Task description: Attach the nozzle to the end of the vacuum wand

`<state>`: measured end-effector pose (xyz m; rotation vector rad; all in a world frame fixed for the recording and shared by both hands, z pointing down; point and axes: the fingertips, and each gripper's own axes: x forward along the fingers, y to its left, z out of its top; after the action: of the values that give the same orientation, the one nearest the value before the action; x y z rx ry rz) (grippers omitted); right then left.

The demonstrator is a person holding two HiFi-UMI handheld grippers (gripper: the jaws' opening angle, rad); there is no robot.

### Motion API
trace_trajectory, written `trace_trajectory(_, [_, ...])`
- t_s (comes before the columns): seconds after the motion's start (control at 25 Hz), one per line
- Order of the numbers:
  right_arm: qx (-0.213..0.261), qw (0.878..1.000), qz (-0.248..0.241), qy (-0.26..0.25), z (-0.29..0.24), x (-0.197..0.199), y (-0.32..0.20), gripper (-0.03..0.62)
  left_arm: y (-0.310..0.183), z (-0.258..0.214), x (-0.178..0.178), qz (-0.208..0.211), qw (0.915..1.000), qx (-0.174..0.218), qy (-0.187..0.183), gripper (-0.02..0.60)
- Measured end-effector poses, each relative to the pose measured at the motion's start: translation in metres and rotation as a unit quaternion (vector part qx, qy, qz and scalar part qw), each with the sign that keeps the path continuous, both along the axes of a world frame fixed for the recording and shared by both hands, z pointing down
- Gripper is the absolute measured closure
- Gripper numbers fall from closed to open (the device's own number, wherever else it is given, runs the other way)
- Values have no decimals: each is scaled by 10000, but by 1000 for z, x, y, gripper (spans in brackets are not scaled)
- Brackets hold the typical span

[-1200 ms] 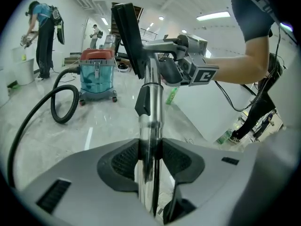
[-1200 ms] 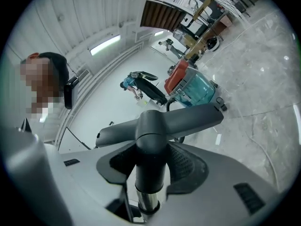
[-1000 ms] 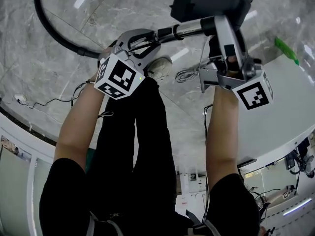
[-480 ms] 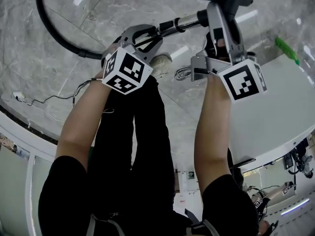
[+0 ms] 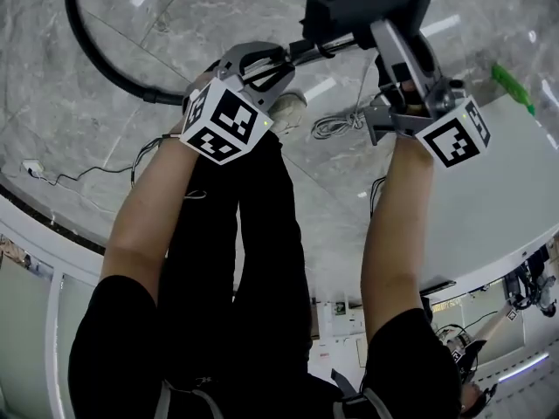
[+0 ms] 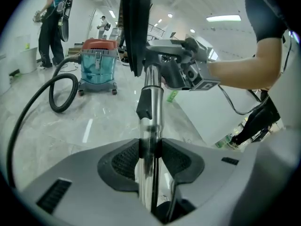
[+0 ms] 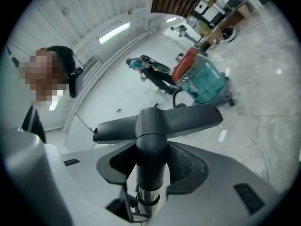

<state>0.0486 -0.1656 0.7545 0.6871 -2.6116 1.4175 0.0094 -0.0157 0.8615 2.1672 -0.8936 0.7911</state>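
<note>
The dark T-shaped nozzle (image 5: 358,3) sits at the top of the head view, and its neck joins the shiny metal wand (image 5: 319,46). My left gripper (image 5: 262,64) is shut on the wand (image 6: 151,107), which runs up between its pads to the nozzle (image 6: 135,27). My right gripper (image 5: 393,55) is shut on the nozzle's round neck (image 7: 151,140). In the right gripper view the wand's metal end (image 7: 148,197) enters that neck from below. A black hose (image 5: 96,51) curves away from the wand's handle end.
The red and teal vacuum canister (image 6: 98,62) stands on the marble floor behind. A white table (image 5: 507,190) lies to the right with a green object (image 5: 509,90) near its edge. A coiled cable (image 5: 336,129) lies on the floor. A person (image 6: 51,13) stands far off.
The right gripper and the nozzle have shifted a little right and down, and the nozzle head has turned. The left gripper has stayed on the wand.
</note>
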Motion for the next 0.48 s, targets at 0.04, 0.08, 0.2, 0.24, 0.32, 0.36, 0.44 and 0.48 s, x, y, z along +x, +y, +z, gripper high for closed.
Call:
trace_trajectory(0.04, [-149, 9987, 370, 315, 7, 7, -1, 399, 1, 3, 4, -29, 9999, -13, -108, 423])
trace_trajectory(0.08, [-313, 9941, 754, 708, 13, 15, 0, 399, 2, 5, 8, -56, 9998, -23, -203, 423])
trace_trajectory(0.2, [-805, 9708, 1517, 1674, 25, 31, 8, 399, 10, 8, 19, -104, 9993, -26, -345, 423])
trace_trajectory(0.24, [-898, 9673, 1556, 1788, 25, 31, 10, 399, 10, 8, 19, -128, 9993, -8, -346, 423])
trace_trajectory(0.32, [-983, 9658, 1414, 1937, 25, 31, 11, 399, 11, 9, 20, -82, 9992, 105, -389, 423])
trace_trajectory(0.36, [-1024, 9660, 1351, 1952, 25, 31, 11, 399, 10, 10, 21, 27, 9988, 214, -441, 423])
trace_trajectory(0.44, [-1073, 9679, 1255, 1897, 26, 30, 11, 399, 5, 14, 27, 322, 9970, 421, -556, 422])
trace_trajectory(0.48, [-1042, 9691, 1182, 1895, 25, 30, 11, 399, 3, 16, 29, 436, 9964, 454, -573, 417])
